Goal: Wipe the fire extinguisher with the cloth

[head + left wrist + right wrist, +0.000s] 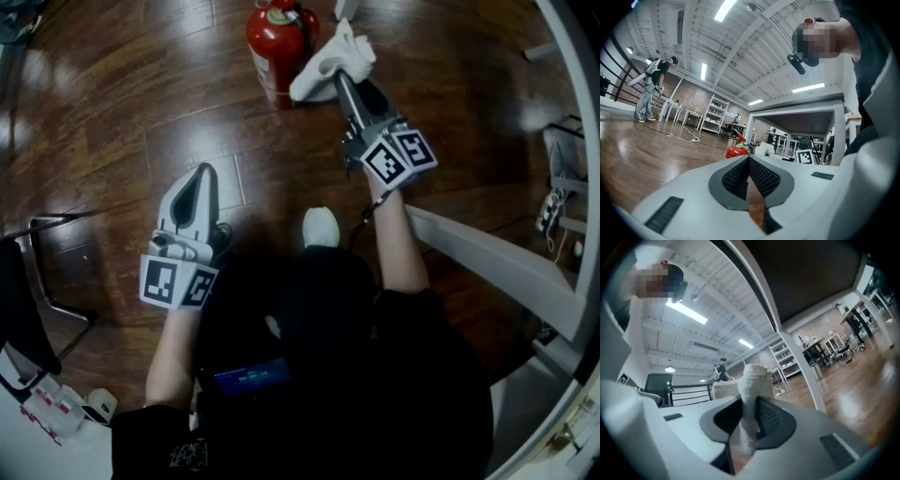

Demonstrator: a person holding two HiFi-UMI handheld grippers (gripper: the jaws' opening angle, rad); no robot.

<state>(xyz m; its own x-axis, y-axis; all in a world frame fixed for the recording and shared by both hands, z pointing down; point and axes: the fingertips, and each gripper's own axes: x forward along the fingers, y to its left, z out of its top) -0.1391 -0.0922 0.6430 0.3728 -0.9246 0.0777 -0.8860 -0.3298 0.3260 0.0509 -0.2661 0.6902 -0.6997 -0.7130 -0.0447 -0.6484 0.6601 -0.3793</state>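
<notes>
A red fire extinguisher (275, 42) stands on the wooden floor at the top of the head view, and its red top (737, 149) shows past the left jaws. My right gripper (339, 64) is shut on a white cloth (334, 58), which hangs just right of the extinguisher, close to its side. The cloth (751, 399) bunches up between the right jaws. My left gripper (197, 183) hovers lower left, well short of the extinguisher, shut with nothing in it; the jaws (749, 161) meet at their tips.
A white table leg and frame (506, 262) run along the right. A black chair frame (47, 281) stands at the left edge. My white shoe (321, 227) rests between the arms. A person (649, 89) stands far off in the room, with shelves (712, 115) behind.
</notes>
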